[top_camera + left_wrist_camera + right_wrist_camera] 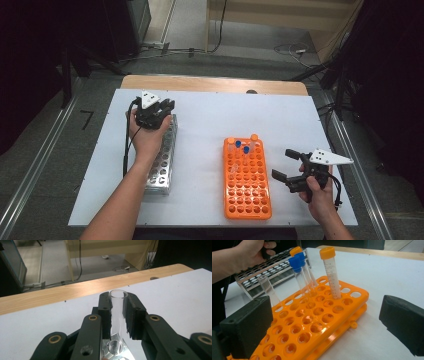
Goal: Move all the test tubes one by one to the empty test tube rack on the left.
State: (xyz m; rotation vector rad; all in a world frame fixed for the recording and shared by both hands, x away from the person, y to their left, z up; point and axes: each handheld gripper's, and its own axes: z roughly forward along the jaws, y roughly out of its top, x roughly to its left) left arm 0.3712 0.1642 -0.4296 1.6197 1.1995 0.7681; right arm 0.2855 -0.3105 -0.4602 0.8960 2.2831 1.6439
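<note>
Two black fingers (106, 312) of the left gripper (117, 315) are closed on a clear glass tube (117, 312), one pad pressed to each side of it. We see the tube standing nearly upright between them, its open rim just above the pad tops and its lower end at a hole in the far end of the metal rack (113, 346); whether the bottom has left the hole we cannot tell.

From above, we find this left gripper (167, 107) over the far end of the metal rack (161, 170), which lies along the left side of the white bench (210, 115), with the left hand (147, 135) wrapped around the grip.

On the right, the right gripper (282, 165) has its fingers spread wide apart and holds nothing; in its own view we see the two pads (249, 327) at either edge with open space between them. It sits low over the bench, just right of the orange rack (246, 182), held by the right hand (317, 192).

That orange rack (312, 322) lies in the middle of the bench, well apart from the metal one. At its far end we count several tubes: an orange-capped graduated tube (330, 271), two blue-capped tubes (297, 265), another orange-capped one behind them (295, 250), and an uncapped clear tube (267, 288) at the left edge.
</note>
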